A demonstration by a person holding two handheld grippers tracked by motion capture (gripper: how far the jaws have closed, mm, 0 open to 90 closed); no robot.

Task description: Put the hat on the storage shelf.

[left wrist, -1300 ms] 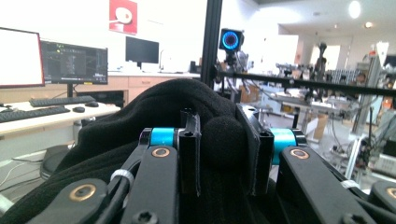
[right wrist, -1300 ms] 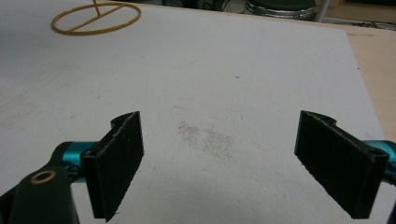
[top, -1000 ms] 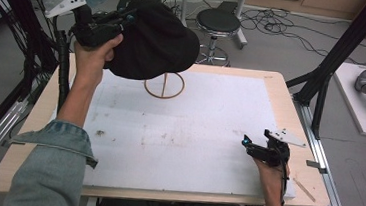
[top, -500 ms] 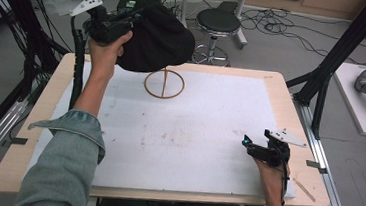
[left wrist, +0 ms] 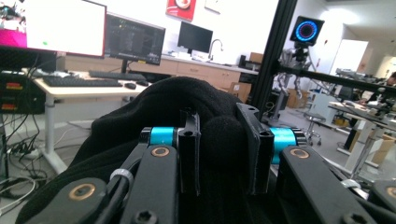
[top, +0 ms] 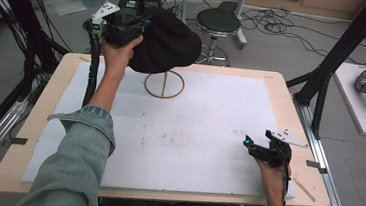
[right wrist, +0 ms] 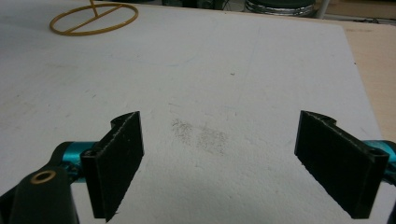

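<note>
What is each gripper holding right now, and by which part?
The left gripper pinches a fold of the black hat at its edge, over the stand. The right gripper is open, holding nothing.

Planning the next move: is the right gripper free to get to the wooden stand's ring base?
Probably yes: the right gripper is open and empty, with bare white mat between it and the ring base.

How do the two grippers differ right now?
The left gripper is shut on the black hat; the right gripper is open with nothing between its jaws. The left is raised over the stand; the right sits low by the table's near edge. Both have black jaws.
</note>
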